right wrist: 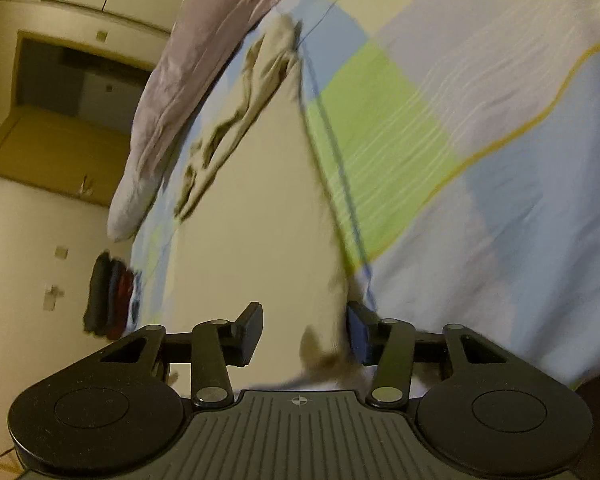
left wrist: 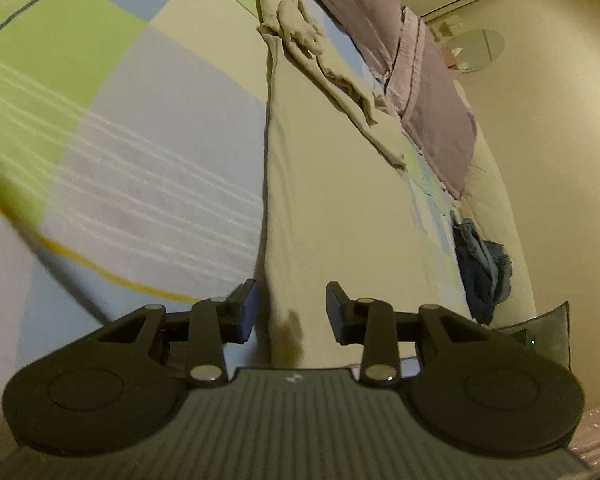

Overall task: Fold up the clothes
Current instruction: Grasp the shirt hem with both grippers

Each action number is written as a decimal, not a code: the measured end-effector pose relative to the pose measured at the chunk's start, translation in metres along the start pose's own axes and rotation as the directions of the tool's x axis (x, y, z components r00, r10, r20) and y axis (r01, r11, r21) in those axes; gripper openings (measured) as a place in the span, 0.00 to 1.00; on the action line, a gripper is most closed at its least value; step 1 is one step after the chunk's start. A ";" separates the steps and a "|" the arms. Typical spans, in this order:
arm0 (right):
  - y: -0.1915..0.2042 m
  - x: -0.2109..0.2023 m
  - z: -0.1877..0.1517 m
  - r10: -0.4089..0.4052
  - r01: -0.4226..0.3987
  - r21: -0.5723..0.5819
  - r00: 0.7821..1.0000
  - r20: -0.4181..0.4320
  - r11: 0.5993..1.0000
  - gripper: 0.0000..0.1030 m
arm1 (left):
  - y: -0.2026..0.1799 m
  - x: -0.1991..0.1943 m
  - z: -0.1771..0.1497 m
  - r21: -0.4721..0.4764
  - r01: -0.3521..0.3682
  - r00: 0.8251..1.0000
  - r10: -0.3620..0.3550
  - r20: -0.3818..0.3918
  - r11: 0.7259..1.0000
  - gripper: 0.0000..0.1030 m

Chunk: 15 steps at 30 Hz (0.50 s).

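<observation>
A long beige garment (left wrist: 332, 200) lies flat on the checked bed sheet (left wrist: 140, 140) and stretches away from me. Its far end is crumpled (left wrist: 300, 28). My left gripper (left wrist: 292, 312) hovers over the garment's near left edge with its jaws apart; the fabric edge runs between them and the pads do not press on it. In the right wrist view the same garment (right wrist: 252, 220) fills the middle. My right gripper (right wrist: 304, 332) is open over the near right corner, which lies close to the right finger (right wrist: 358, 332). This view is blurred.
A mauve quilt (left wrist: 432, 92) (right wrist: 188, 60) lies along the bed's far side. A dark blue pile of clothes (left wrist: 484, 268) sits at the bed's edge; dark and red clothes (right wrist: 108, 300) show there too. A round glass table (left wrist: 476, 46) and a doorway (right wrist: 60, 80) stand beyond.
</observation>
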State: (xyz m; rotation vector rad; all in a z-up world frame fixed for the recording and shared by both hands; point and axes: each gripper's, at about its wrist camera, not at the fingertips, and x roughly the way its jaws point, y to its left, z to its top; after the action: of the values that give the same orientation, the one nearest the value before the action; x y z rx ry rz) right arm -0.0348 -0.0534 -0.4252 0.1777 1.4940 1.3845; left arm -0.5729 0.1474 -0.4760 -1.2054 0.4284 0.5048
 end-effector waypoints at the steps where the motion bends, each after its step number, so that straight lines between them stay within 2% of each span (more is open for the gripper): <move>1: -0.002 0.000 0.000 0.007 -0.007 0.003 1.000 -0.001 1.000 0.48 | 0.003 0.000 -0.001 -0.025 0.011 1.000 -0.011 0.009 1.000 0.29; 3: -0.009 0.001 0.001 0.034 -0.034 0.036 0.999 0.004 0.999 0.48 | 0.007 0.002 0.001 -0.065 0.031 0.999 -0.030 0.016 0.997 0.28; 6: -0.023 0.009 0.009 0.102 -0.102 0.088 0.995 -0.002 0.991 0.48 | 0.005 0.012 0.008 -0.076 0.054 0.998 -0.055 -0.008 0.996 0.27; 8: -0.027 0.017 0.017 0.135 -0.133 0.095 0.991 -0.019 0.987 0.41 | 0.004 0.021 0.012 -0.080 0.068 0.997 -0.071 -0.032 0.994 0.24; 10: -0.031 0.026 0.025 0.150 -0.145 0.100 0.988 -0.046 0.984 0.26 | 0.003 0.027 0.013 -0.077 0.071 0.996 -0.076 -0.054 0.994 0.20; 12: -0.033 0.030 0.031 0.150 -0.143 0.089 0.985 -0.080 0.986 0.19 | 0.006 0.026 0.012 -0.087 0.076 0.995 -0.082 -0.065 0.993 0.17; 15: -0.036 0.028 0.032 0.172 -0.163 0.080 0.979 -0.111 0.983 0.18 | 0.010 0.024 0.007 -0.103 0.082 0.993 -0.090 -0.082 0.991 0.12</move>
State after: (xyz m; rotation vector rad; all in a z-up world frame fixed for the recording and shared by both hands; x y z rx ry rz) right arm -0.0048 -0.0246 -0.4633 0.2761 1.6574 1.4987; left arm -0.5589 0.1598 -0.4956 -1.3394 0.4270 0.4044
